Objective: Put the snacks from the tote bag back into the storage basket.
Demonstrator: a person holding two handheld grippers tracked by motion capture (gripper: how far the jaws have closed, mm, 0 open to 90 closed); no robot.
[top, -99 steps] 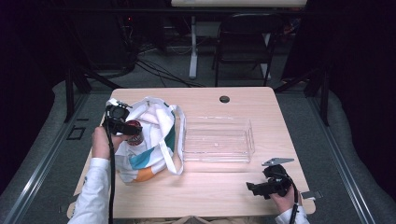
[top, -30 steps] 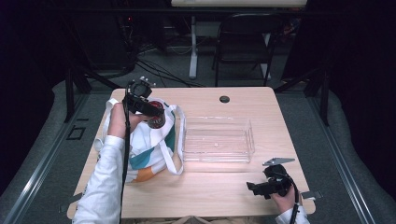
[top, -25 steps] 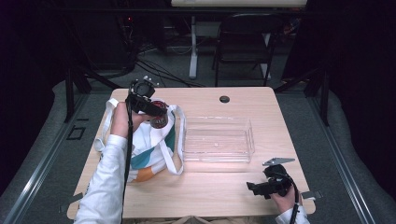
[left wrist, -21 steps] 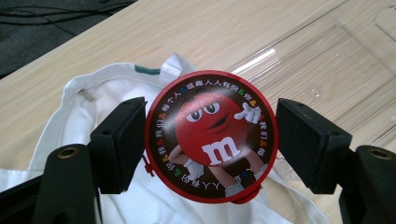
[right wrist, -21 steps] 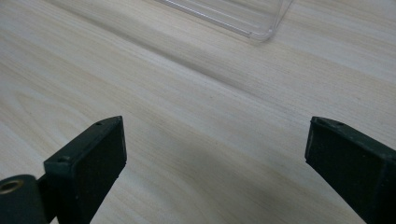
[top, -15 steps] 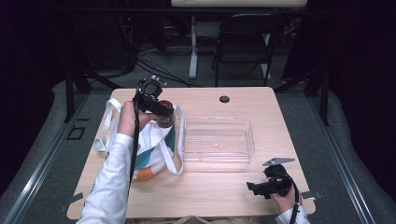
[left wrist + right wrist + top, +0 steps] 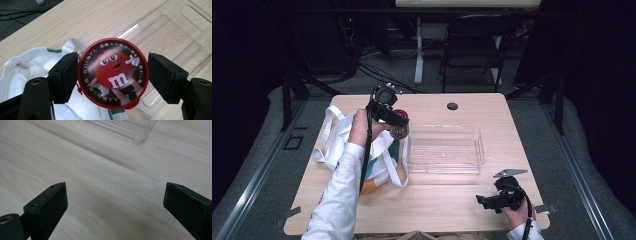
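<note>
**Candy tub out of the bag, not yet in the tray**

Tub (image 7: 113,73), red and round with a printed candy-character lid, sits clamped between the jaws of the left gripper (image 7: 112,76), both pads pressed to its rim. In the high view it hangs above the table (image 7: 432,205), over the gap between the white tote bag (image 7: 343,137) and the near-left corner of the clear plastic tray (image 7: 445,149). Tray interior appears bare. Right gripper (image 7: 115,200) rests low near the table's front right edge, jaws spread wide, nothing between them. Judgement: extraction from the bag is complete; the carry across the tray wall, the lowering and the release remain. Further bag contents cannot be made out.
</note>
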